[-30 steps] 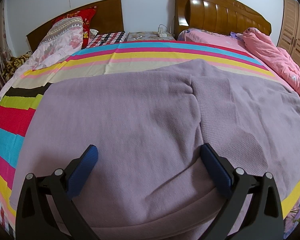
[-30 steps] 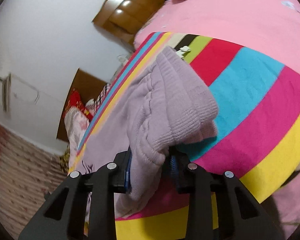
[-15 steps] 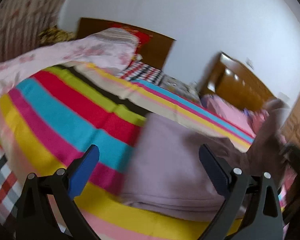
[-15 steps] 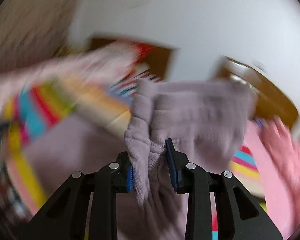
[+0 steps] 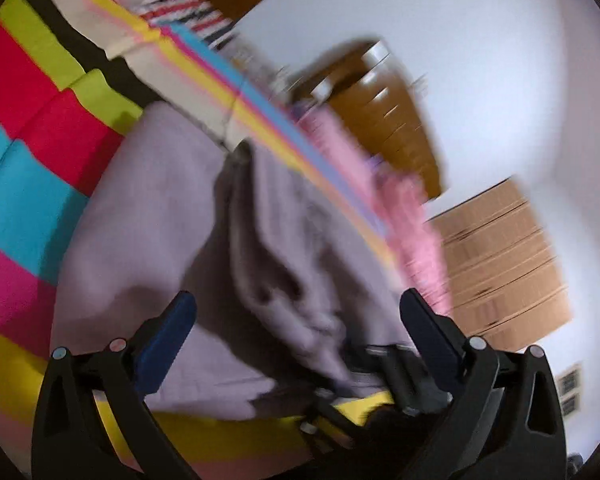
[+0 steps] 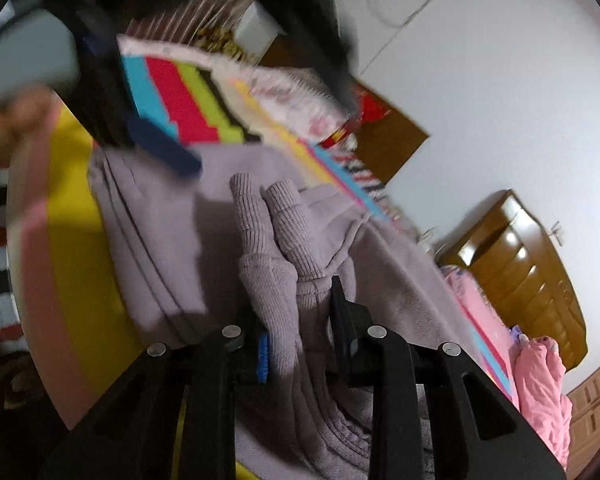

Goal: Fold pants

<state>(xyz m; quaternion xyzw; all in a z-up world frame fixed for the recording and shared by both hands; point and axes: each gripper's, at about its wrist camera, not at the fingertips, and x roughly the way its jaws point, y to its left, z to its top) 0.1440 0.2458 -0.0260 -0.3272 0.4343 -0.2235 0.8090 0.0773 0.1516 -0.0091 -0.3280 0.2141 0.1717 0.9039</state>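
- Striped bedspread covers the bed; lilac pants lie on it.
- Right gripper is closing, ribbed cuffs pinched between its jaws.
- Left gripper gapes wide, holding nothing.

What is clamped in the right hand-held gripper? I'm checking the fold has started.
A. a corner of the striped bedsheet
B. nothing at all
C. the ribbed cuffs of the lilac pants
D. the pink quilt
C: in the right wrist view the right hand-held gripper has the ribbed cuffs of the lilac pants pinched between its closing jaws.
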